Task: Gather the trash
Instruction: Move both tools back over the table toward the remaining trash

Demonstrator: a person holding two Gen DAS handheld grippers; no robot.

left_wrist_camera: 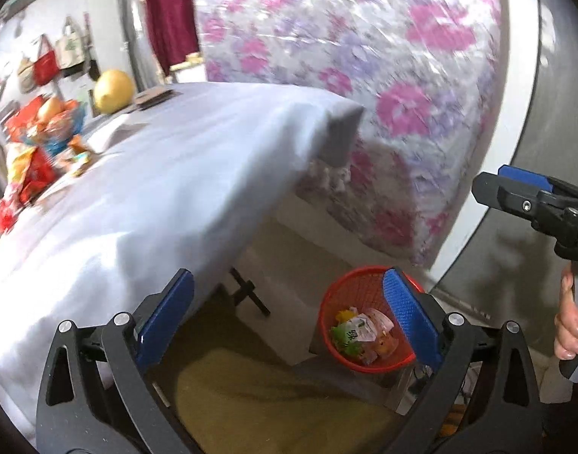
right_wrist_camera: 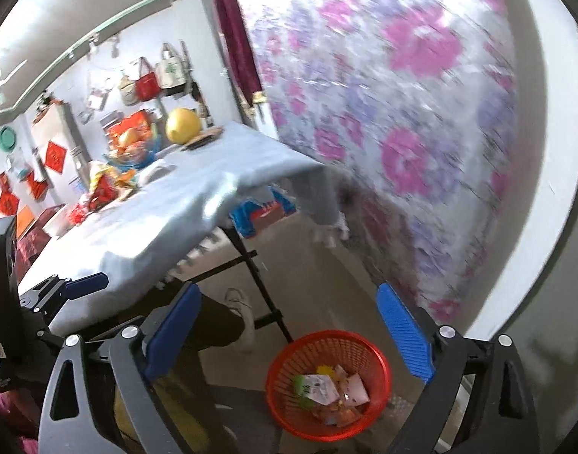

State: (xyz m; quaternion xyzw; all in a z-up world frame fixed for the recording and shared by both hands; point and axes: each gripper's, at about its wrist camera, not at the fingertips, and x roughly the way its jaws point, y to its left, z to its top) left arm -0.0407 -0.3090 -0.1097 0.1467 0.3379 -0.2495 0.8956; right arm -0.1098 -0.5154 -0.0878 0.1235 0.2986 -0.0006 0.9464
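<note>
- My left tongs (left_wrist_camera: 289, 317) stand wide apart with nothing between the blue pads; through the gap I see the floor and the person's olive trouser leg (left_wrist_camera: 273, 401).
- My right tongs (right_wrist_camera: 289, 333) are spread just as wide and are also empty.
- The red mesh basket (right_wrist_camera: 289, 363) sits low beside the table, below both tongs; in the left wrist view the right-hand blue pad (left_wrist_camera: 410, 314) overlaps its rim.
- Inside the basket lies the collected trash (right_wrist_camera: 328, 391): crumpled wrappers, one white with green print, others pale pink and orange.
- The table (left_wrist_camera: 145, 196) is covered with a pale cloth, and the near part of it is bare.
- At its far end I make out a heap of red and orange snack packets (left_wrist_camera: 27, 174), a blue bowl of fruit (left_wrist_camera: 59, 123), a big yellow pomelo (left_wrist_camera: 114, 91) and a flat brown card (left_wrist_camera: 154, 96) just beside it. They are blurred, so I cannot tell which are rubbish.
- From the left wrist view the right tongs show at the right edge, with the person's hand (left_wrist_camera: 570, 325) on the handle.
- A floral-patterned panel (right_wrist_camera: 402, 132) stands behind the table, and tote bags (right_wrist_camera: 156, 75) hang on the far wall.
- A white shoe (right_wrist_camera: 243, 314) shows under the table edge.
</note>
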